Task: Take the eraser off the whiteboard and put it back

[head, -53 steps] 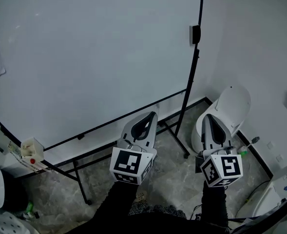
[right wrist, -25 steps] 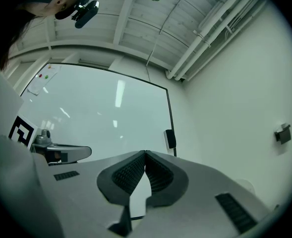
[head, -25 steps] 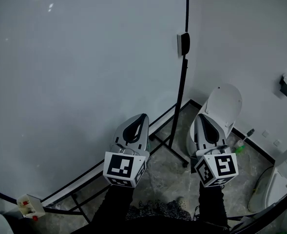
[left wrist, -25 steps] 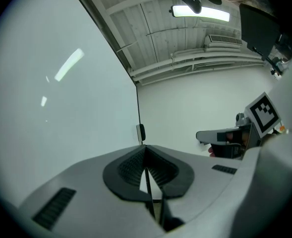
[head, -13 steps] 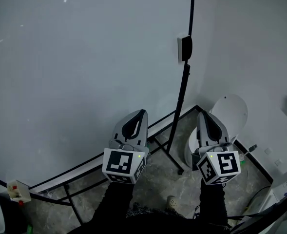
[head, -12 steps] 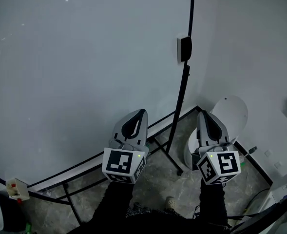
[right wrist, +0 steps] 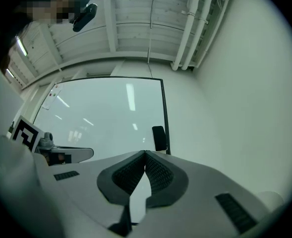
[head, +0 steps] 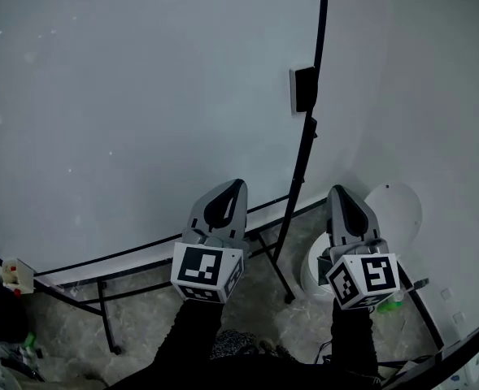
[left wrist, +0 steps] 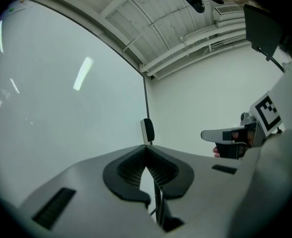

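Eraser (head: 303, 89), small dark block, pale edge, seemingly stuck to whiteboard (head: 141, 96)

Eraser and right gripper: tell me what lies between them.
Nothing. In the right gripper view the stretch from the right gripper to the eraser is bare; only the whiteboard shows behind it.

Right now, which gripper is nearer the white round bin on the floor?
Right. In the head view the right gripper sits just left of the white round bin; the left gripper is farther left, past the stand leg.
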The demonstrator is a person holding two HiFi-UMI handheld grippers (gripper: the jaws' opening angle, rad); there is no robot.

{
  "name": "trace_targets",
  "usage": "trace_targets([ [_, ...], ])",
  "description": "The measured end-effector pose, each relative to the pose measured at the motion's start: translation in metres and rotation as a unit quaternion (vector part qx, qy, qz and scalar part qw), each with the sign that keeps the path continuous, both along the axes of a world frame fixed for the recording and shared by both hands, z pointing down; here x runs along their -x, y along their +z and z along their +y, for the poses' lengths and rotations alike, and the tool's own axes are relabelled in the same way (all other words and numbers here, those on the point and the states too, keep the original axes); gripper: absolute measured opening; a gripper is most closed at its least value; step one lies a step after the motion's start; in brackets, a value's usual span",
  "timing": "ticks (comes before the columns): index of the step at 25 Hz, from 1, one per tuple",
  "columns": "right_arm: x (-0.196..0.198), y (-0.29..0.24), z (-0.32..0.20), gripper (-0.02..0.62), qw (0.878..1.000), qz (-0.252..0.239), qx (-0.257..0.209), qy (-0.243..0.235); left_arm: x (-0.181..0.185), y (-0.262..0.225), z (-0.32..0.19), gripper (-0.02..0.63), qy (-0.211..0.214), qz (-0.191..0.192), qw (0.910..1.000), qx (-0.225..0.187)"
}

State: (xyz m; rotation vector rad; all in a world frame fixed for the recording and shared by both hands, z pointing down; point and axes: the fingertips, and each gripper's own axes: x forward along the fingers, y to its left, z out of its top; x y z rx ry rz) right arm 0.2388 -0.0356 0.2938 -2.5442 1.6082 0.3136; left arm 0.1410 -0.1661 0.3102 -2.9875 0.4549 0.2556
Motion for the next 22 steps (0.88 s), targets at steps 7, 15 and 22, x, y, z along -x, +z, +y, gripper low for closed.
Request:
trace_targets([
  [7, -0.026, 0.003, -0.003, 0.009, 0.999, -0.014, -0.007, -0.033, -0.011, 0.000, 0.009, 0.006, -0.033, -0.013, 0.9994, -0.006],
  [15, -0.031, 0.005, -0.018, 0.009, 0.998, -0.016, -0.006, -0.056, -0.007, 0.001, -0.002, 0.006, -0.060, -0.014, 0.9981, -0.006],
  [22, -0.035, 0.006, -0.047, 0.009, 0.998, -0.007, 0.000, -0.070, -0.003, -0.001, -0.029, 0.006, -0.079, -0.010, 0.9968, -0.006],
])
